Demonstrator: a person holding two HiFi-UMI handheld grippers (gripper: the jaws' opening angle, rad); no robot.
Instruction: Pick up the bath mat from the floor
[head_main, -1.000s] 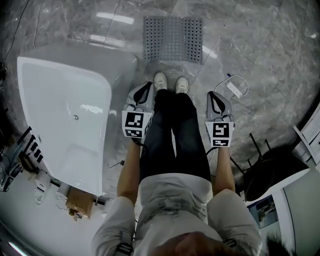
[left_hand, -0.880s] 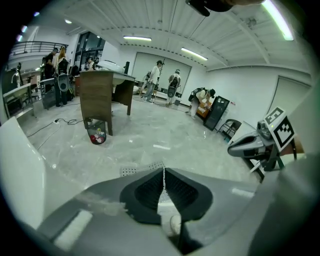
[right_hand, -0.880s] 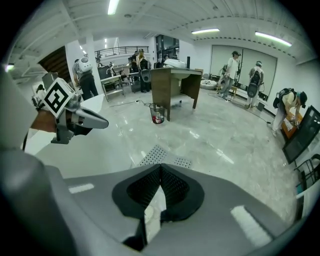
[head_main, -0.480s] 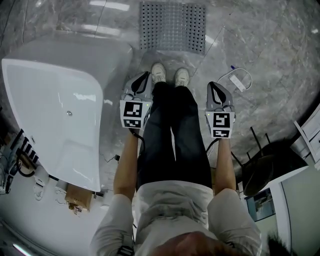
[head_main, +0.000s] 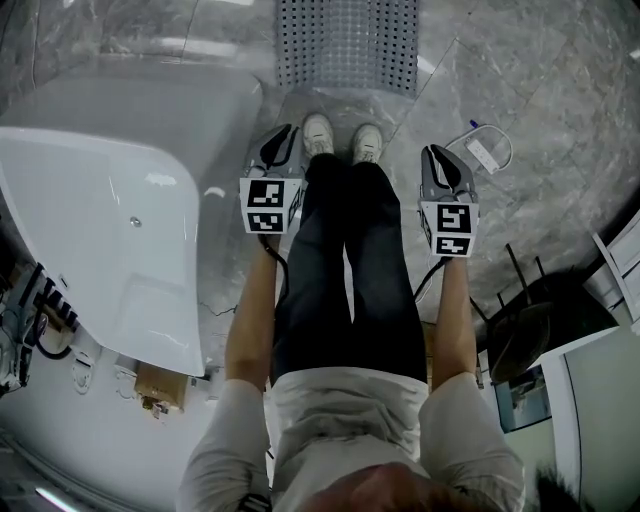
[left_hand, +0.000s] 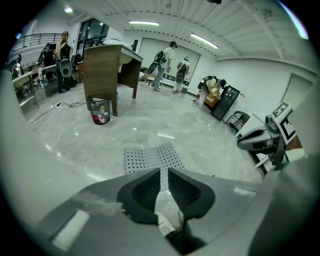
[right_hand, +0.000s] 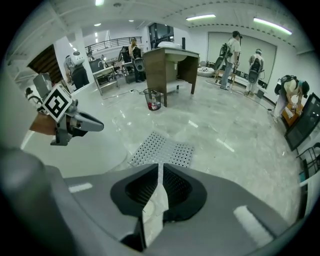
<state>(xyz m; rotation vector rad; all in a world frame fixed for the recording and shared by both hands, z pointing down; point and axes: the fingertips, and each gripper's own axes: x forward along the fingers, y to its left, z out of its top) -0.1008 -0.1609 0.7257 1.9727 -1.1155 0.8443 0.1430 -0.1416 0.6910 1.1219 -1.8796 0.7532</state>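
Lower now, left claw (left_hand: 164, 171) and right claw (right_hand: 160, 167) just opening slightly, both empty; bath mat (head_main: 347, 45) at 12 o'clock

Polished grey marble floor (head_main: 560, 110), streaked with glare from the ceiling lights.
A perforated grey bath mat (head_main: 347, 42) lies flat on it, just ahead of the person's white shoes (head_main: 318, 133). A white bathtub (head_main: 90, 230) stands to the left, near the mat. A looped white cable (head_main: 484, 152) lies to the right. Farther back stands a wooden desk (left_hand: 107, 70), with a waste bin (left_hand: 101, 111) at its foot.
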